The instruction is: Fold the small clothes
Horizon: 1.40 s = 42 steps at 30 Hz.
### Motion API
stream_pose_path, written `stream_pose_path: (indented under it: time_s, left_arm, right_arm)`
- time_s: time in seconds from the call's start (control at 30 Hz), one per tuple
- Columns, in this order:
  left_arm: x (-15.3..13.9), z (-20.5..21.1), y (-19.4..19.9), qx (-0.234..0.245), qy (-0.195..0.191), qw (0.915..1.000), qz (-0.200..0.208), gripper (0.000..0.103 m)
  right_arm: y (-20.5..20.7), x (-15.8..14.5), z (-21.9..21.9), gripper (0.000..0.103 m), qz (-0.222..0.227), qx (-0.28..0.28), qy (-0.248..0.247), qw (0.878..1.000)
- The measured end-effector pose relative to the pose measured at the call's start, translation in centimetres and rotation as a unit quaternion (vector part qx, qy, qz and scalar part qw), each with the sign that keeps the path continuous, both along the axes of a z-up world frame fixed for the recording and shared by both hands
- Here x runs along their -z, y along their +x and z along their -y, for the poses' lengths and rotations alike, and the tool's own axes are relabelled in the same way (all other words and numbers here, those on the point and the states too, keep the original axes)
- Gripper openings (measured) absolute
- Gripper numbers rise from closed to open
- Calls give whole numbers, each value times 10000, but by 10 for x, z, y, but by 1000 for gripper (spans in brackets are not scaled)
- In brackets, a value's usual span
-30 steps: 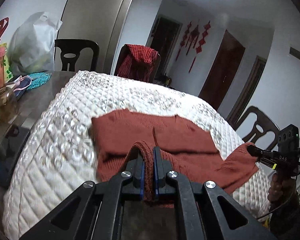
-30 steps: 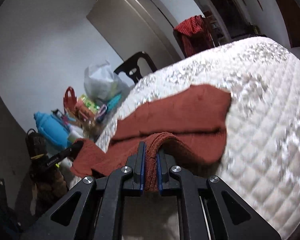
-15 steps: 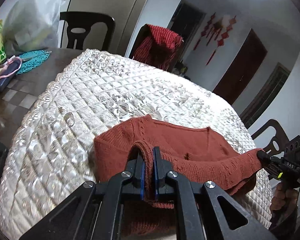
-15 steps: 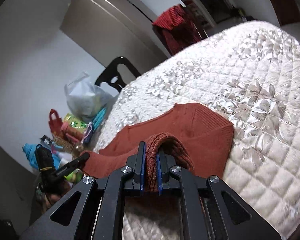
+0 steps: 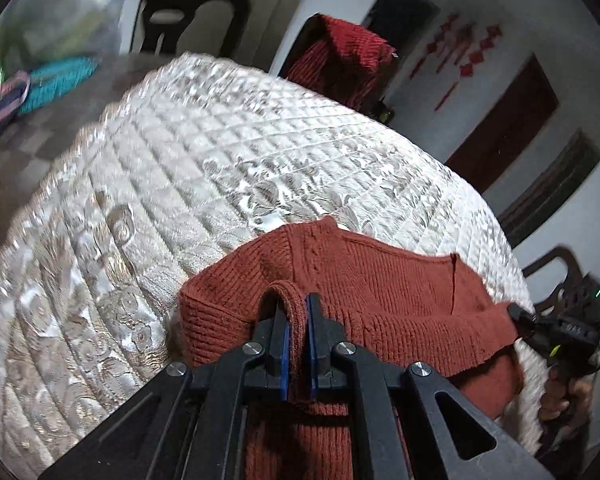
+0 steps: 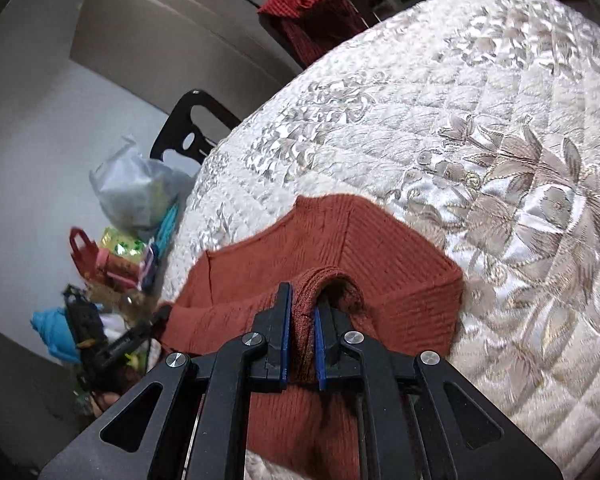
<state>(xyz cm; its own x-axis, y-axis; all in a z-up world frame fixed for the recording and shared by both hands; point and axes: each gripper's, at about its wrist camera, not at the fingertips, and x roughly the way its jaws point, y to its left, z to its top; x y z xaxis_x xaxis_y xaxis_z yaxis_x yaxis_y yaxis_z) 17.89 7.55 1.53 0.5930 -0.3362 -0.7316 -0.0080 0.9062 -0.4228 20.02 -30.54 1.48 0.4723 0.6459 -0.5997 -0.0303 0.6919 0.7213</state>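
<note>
A rust-red knitted sweater [image 5: 380, 284] lies partly on the near edge of a white quilted table cover [image 5: 220, 168]. My left gripper [image 5: 296, 312] is shut on a folded edge of the knit at one side. My right gripper [image 6: 302, 316] is shut on the matching edge at the other side of the sweater [image 6: 340, 248]. Each gripper shows in the other's view, the right gripper [image 5: 518, 316] at the far right and the left gripper [image 6: 162, 314] at the lower left, both pinching the cloth. The held edge is folded over the sweater's body. The lower part of the garment hangs below my fingers, hidden.
A dark chair [image 5: 188, 12] and a second chair draped with a red checked cloth [image 5: 340, 60] stand behind the table. A plastic bag [image 6: 136, 192], a red bag [image 6: 84, 256] and other clutter sit at the table's left end. Another chair [image 5: 556, 260] stands at the right.
Both grippers have carried the sweater's held edge toward the camera and downward, so the sweater now sits nearer the table's near edge, with more bare quilt behind it. Both stay shut on the knit.
</note>
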Motion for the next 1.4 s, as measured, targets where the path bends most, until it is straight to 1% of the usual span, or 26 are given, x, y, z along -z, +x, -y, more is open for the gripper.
stream_pose_path:
  time_s: [0.13,0.23,0.27,0.3,0.33,0.37,0.4,0.43,0.47,0.57,0.63,0.73,0.83,0.87,0.9,0.97,1.07,1.13,1.17,1.2,1.23,1.27,1.33,1.4]
  left_arm:
    - [1,-10,7,-201,-405,9989,-150,9]
    - [-5,-16,7,-320,-600,9977,-39,15]
    - [-7,-17,6,-363,-635,9973,16,20]
    - [-9,-19,6,-422,-647,9970,77,28]
    - [-12,-21,5,-494,-637,9966,143,31]
    - [-13,-24,5,-560,-673,9960,206,33]
    - [-14,-27,5,-610,-718,9953,234,33]
    - [-15,-28,5,-668,-687,9951,238,33]
    - [-17,-28,3,-725,-567,9954,269,33]
    - [-21,-25,-4,-627,-328,9969,355,33]
    - [-24,-17,-15,-455,-62,9980,440,33]
    - [-24,-3,-33,-110,296,9981,534,33]
    - [-17,11,-56,239,545,9969,517,33]
    - [-15,15,-65,363,584,9964,498,33]
    - [-14,21,-71,472,621,9956,512,33]
    - [-15,32,-87,654,762,9930,618,33]
    - [-13,49,-98,892,972,9888,701,33]
    - [-5,60,-95,952,1234,9860,598,33]
    - [0,63,-91,903,1378,9851,488,33]
    - [1,66,-89,873,1474,9842,446,33]
    - [-1,70,-91,850,1579,9827,467,33]
    - [-4,74,-94,847,1656,9812,508,33]
    - [-12,83,-101,917,1650,9799,642,33]
    - [-16,93,-106,992,1679,9783,707,33]
  right_arm:
    - [12,7,9,11,-277,189,443,9985]
    - [17,5,12,15,-260,330,666,9969]
    - [18,4,12,18,-238,343,744,9964]
    - [18,2,14,26,-169,377,811,9958]
    - [18,0,15,31,-122,423,829,9956]
    - [17,-3,18,40,-77,518,869,9948]
    - [17,-4,21,41,-43,576,954,9938]
    - [17,-5,23,41,-9,602,1012,9930]
    - [15,-9,24,41,46,622,951,9935]
    - [5,-23,17,41,299,511,381,9975]
    - [-4,-29,13,41,446,386,53,9982]
    - [-29,-36,0,41,742,130,-623,9952]
    - [-53,-33,-10,41,847,-113,-1139,9898]
    - [-62,-32,-13,40,874,-169,-1358,9867]
    - [-70,-30,-17,31,913,-233,-1552,9834]
    - [-86,-26,-25,22,998,-415,-1836,9771]
    - [-96,-18,-35,19,1037,-647,-2104,9699]
    - [-94,-10,-39,19,1018,-672,-2437,9622]
    - [-91,-6,-39,15,1004,-611,-2651,9570]
    - [-90,-6,-38,11,1000,-550,-2698,9561]
    - [-89,-8,-38,11,983,-503,-2677,9572]
    - [-92,-13,-40,11,1050,-479,-2714,9555]
    - [-99,-23,-50,11,1291,-635,-2660,9532]
    - [-104,-27,-61,11,1392,-808,-2594,9523]
